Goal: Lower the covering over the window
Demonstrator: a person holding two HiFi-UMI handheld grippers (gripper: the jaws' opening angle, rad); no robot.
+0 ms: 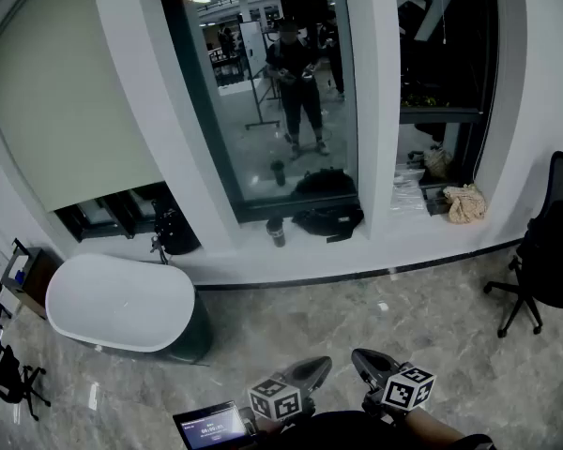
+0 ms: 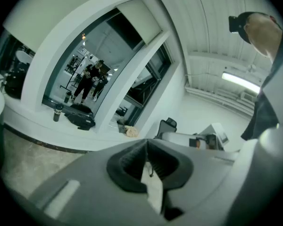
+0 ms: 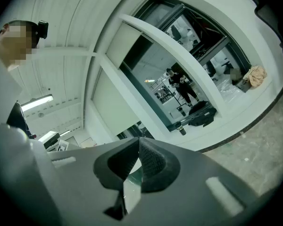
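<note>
Head view shows the left gripper (image 1: 311,373) and right gripper (image 1: 368,362) both closed on nothing. The part-lowered blind (image 1: 66,92) hangs well ahead and to the left, nearer the left gripper.

pressing right gripper (image 3: 138,141) jaws together on nothing, facing a window (image 3: 153,72) reflecting a person (image 3: 181,86), showing a pale blind (image 3: 123,45) covering only its top, a black bag (image 3: 200,115) on the sill (image 3: 238,111)

Dim, cool indoor light, heavy fisheye on gripper views.
Ceiling strip light (image 2: 239,82) is blowing out slightly; window glass (image 1: 263,101) is mirroring the lit room; gripper views are curving hard, vignetting black at corners, foreground going soft.
</note>
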